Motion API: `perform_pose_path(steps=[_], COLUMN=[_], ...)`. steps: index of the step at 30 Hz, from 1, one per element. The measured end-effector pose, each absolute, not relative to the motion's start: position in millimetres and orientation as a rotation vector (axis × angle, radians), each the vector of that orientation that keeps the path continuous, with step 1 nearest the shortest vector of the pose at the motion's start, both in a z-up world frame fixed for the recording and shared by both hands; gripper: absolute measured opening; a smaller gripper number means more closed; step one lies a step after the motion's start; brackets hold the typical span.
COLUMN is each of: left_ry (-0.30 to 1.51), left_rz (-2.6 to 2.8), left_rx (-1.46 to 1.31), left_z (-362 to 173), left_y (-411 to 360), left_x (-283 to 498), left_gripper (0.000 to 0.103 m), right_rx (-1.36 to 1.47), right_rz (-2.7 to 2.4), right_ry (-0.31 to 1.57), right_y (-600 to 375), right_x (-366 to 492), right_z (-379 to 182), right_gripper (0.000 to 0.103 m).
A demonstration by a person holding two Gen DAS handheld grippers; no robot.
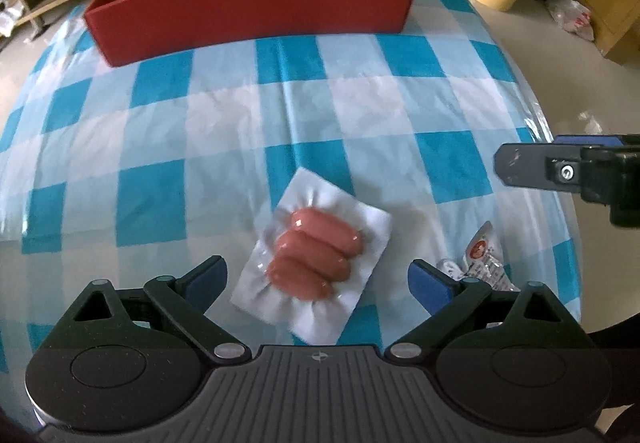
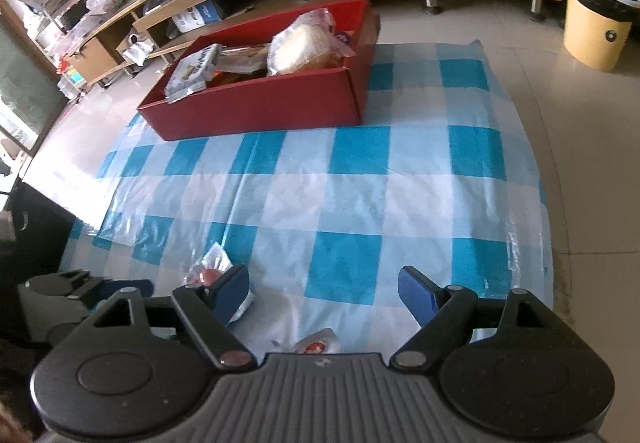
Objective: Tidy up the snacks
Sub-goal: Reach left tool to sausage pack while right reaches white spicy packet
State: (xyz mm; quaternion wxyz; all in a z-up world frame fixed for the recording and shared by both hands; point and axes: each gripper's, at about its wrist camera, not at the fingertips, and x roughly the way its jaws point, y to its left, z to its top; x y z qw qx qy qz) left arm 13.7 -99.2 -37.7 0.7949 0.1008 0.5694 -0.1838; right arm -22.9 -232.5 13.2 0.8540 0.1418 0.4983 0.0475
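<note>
A clear pack of three pink sausages (image 1: 316, 259) lies on the blue and white checked cloth (image 1: 192, 123). My left gripper (image 1: 316, 265) hangs over it, open, a finger on either side and neither pad touching it. To its right lies a small red and white packet (image 1: 484, 255); the right wrist view shows this packet (image 2: 316, 345) just under the right gripper (image 2: 324, 272), which is open with only cloth between its fingers. The sausage pack (image 2: 208, 267) peeks out behind the right gripper's left finger. A red box (image 1: 256, 11) with several snacks stands at the far side.
In the red box (image 2: 260, 111) lie a wrapped bun (image 2: 296, 47) and a grey and white packet (image 2: 196, 71). The table's rounded edge runs along the right. On the floor beyond stand a yellow bin (image 2: 596, 31) and low wooden shelves (image 2: 120, 23).
</note>
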Motion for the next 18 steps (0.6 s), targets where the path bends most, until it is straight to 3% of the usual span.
perform_pose_path(steps=[7, 15, 18], left_ry=[1.27, 1.242, 1.245], left_rz=[-0.369, -0.37, -0.366], left_rx=[0.264, 0.241, 0.202], left_z=[-58.4, -42.7, -37.6], left_y=[-101.5, -90.6, -84.9], left_x=[17.6, 14.8, 13.6], left_gripper=[0.098, 0.066, 0.065], right_rx=[0.309, 0.294, 0.283], right_rz=[0.103, 0.124, 0.124], right_ry=[1.048, 1.047, 1.057], right_y=[-234.9, -231.7, -230.5], right_x=[-23.7, -24.4, -24.1], right_z=[12.6, 13.1, 10.4], right_gripper=[0.08, 0.08, 0.08])
